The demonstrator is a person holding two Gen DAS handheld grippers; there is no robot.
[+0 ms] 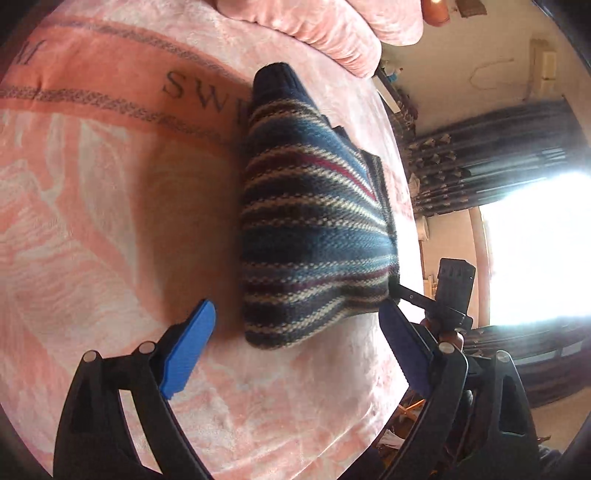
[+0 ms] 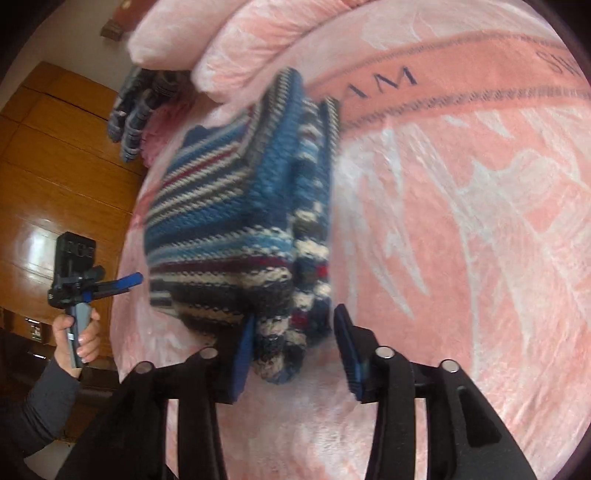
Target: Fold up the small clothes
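Going from left to right, we first meet our left gripper (image 1: 297,345), which we hold low over the pink blanket (image 1: 92,229) with its blue fingers (image 1: 188,350) wide apart and empty. The striped knit sweater (image 1: 314,221) lies on the blanket straight ahead of this gripper, already folded into a thick bundle, and its near corner sits between the two open fingers but does not touch either of them, as far as we can see. The long axis of the bundle runs away from us, toward the pillows (image 1: 332,33) at the far side. Further right is our right gripper (image 2: 295,354), seen best in the right wrist view. Its fingers are also apart, but here the near end of the sweater (image 2: 236,206) is already between them; the left finger seems to touch the wool, while the right one stands just beside it. We cannot say that they press on it. A second striped cloth (image 2: 136,110) lies near the pillows, well apart from both grippers. We judge that the right gripper is the nearer one, so the coming move depends on closing it on this near end and carrying it along the long axis, away from us.
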